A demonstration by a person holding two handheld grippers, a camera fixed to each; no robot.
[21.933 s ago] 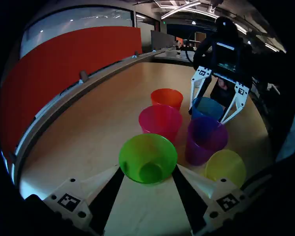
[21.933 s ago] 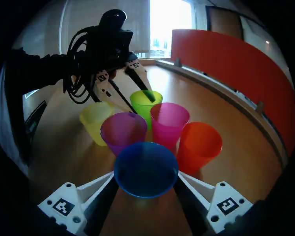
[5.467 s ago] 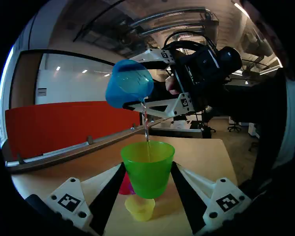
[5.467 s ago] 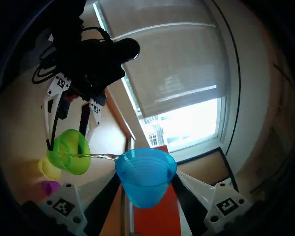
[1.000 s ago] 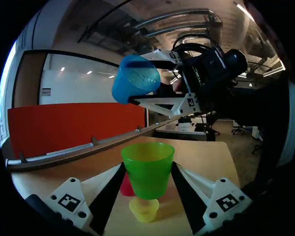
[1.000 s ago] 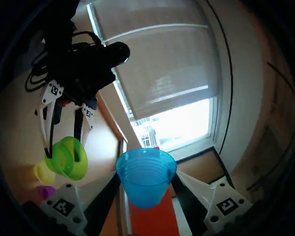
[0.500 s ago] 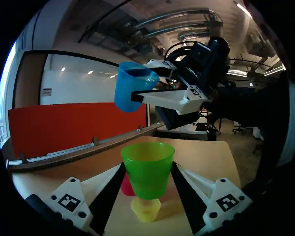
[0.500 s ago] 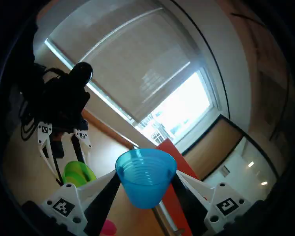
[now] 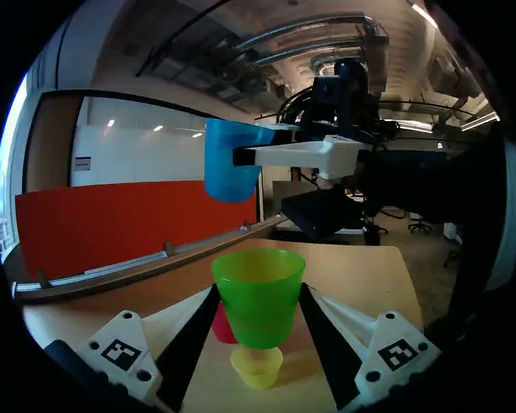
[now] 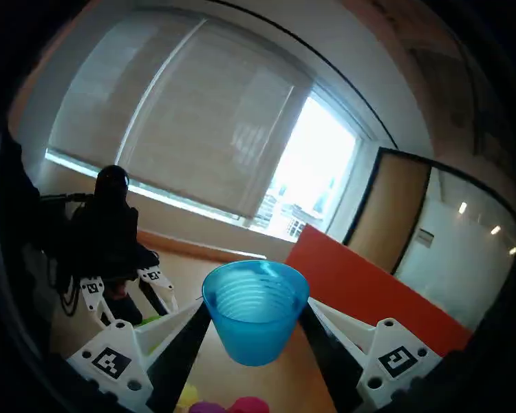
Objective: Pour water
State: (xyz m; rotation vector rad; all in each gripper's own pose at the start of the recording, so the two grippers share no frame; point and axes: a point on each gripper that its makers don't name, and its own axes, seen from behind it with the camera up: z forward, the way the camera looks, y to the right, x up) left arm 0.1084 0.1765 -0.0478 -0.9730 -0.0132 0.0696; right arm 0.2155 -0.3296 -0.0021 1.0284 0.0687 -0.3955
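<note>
Left gripper (image 9: 258, 294): 2 fingers pinch the green cup (image 9: 258, 316) by its sides. The cup is upright, mouth up, held clear of the table (image 9: 358, 275). A pink cup (image 9: 220, 329) and a yellow cup (image 9: 256, 367) stand below it.

Blue cup (image 9: 229, 162): above the green cup, slightly left and farther off, long axis vertical (no stream visible between the 2).

Right gripper (image 10: 256, 313): fingers clamped on the blue cup's walls.

Judgement: a pour from here requires tipping the blue rim nearer and down toward the green mouth.
</note>
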